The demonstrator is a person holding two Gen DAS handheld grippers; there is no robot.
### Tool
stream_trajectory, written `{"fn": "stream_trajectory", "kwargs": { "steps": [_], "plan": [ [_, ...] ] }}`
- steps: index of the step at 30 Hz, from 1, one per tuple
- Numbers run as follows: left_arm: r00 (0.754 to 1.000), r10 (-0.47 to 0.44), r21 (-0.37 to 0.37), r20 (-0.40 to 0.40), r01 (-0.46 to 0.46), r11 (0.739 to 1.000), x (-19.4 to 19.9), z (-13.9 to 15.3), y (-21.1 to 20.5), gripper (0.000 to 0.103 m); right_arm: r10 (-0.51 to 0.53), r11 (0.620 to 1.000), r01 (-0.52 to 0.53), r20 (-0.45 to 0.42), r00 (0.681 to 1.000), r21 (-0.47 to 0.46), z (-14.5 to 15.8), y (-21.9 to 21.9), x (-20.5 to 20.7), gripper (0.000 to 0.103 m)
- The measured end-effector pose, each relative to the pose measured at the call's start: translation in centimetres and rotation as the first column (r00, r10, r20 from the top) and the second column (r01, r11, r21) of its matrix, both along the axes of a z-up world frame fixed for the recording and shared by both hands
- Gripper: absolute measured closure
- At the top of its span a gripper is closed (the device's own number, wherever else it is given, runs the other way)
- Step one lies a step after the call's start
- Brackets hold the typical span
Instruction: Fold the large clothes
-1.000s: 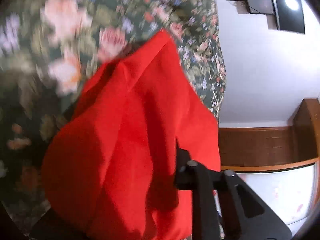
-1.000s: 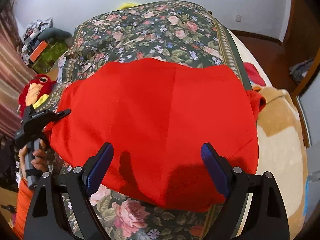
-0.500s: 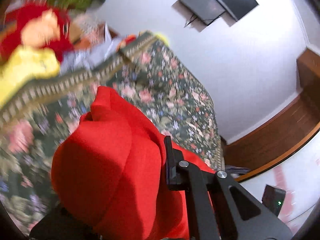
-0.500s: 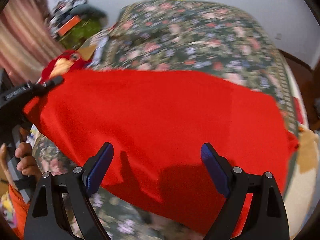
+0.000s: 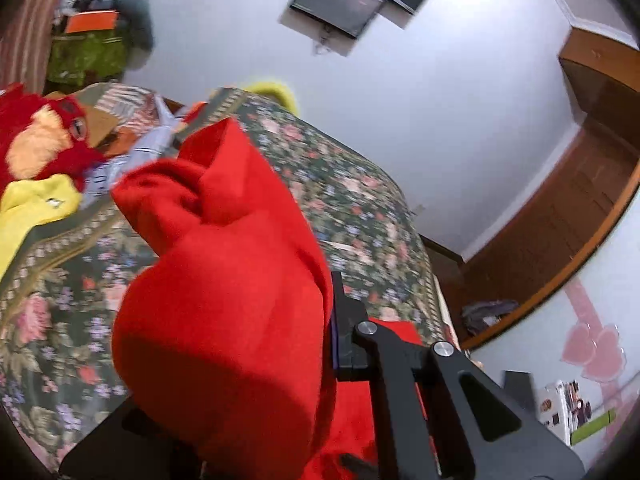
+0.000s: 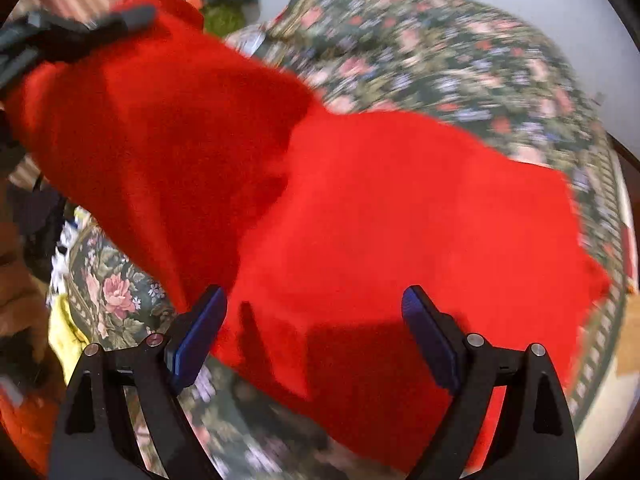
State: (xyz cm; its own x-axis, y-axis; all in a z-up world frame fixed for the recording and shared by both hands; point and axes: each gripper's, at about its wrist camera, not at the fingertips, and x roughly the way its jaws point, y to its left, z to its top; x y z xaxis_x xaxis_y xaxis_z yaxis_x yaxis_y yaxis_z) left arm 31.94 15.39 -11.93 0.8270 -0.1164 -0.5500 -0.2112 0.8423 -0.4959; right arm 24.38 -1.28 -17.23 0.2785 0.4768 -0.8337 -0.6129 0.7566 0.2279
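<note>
A large red garment (image 6: 360, 208) lies partly on the floral bedspread (image 6: 460, 68). My left gripper (image 5: 320, 344) is shut on a bunched edge of it (image 5: 224, 320) and holds that edge lifted above the bed; the cloth hides its left finger. In the right wrist view the left gripper (image 6: 80, 32) shows at the upper left, with the raised red cloth hanging from it. My right gripper (image 6: 316, 336) is open and empty, hovering over the garment's near part.
A red and yellow plush toy (image 5: 44, 148) and yellow cloth (image 5: 32, 208) lie at the bed's left edge. Clutter and a green bag (image 5: 84, 52) stand by the far wall. A TV (image 5: 340, 8) hangs on the wall. Wooden furniture (image 5: 580, 184) stands right.
My left gripper has lifted its edge of the red garment up and away from the bed. The garment's left side now hangs raised. My right gripper stays open over it.
</note>
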Motion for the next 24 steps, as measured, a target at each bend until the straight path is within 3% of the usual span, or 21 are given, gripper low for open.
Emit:
{"fn": "stream_trajectory", "kwargs": {
  "steps": [5, 10, 13, 17, 19, 24],
  "plan": [
    [0.991, -0.130, 0.042, -0.011, 0.131, 0.991, 2.5, 0.6, -7.0, 0.097, -0.202, 0.979, 0.202, 0.037, 0.979, -0.004, 1.3, -8.7, 0.4, 0.015],
    [0.955, -0.281, 0.087, -0.091, 0.289, 0.953, 4.6, -1.5, -15.7, 0.097, -0.355, 0.935, 0.355, 0.003, 0.935, 0.029, 1.1, -16.1, 0.1, 0.015],
    [0.906, -0.393, 0.048, -0.160, 0.405, 0.913, 5.1, -3.9, -19.3, 0.097, -0.399, 0.917, 0.399, -0.016, 0.917, 0.027, 0.5, -18.5, -0.1, 0.015],
    [0.811, -0.490, 0.042, -0.320, 0.528, 0.848, 5.0, -8.6, -22.2, 0.097, -0.436, 0.899, 0.437, -0.034, 0.899, 0.031, 0.0, -20.1, -0.4, 0.015],
    [0.782, -0.505, 0.040, -0.366, 0.555, 0.831, 4.3, -9.9, -22.5, 0.097, -0.443, 0.894, 0.444, -0.037, 0.896, 0.049, 0.1, -20.4, -0.7, 0.015],
    [0.736, -0.573, 0.002, -0.361, 0.615, 0.789, 1.5, -9.6, -22.2, 0.093, -0.446, 0.892, 0.448, -0.044, 0.894, 0.065, 0.3, -20.9, -1.4, 0.015]
  ]
}}
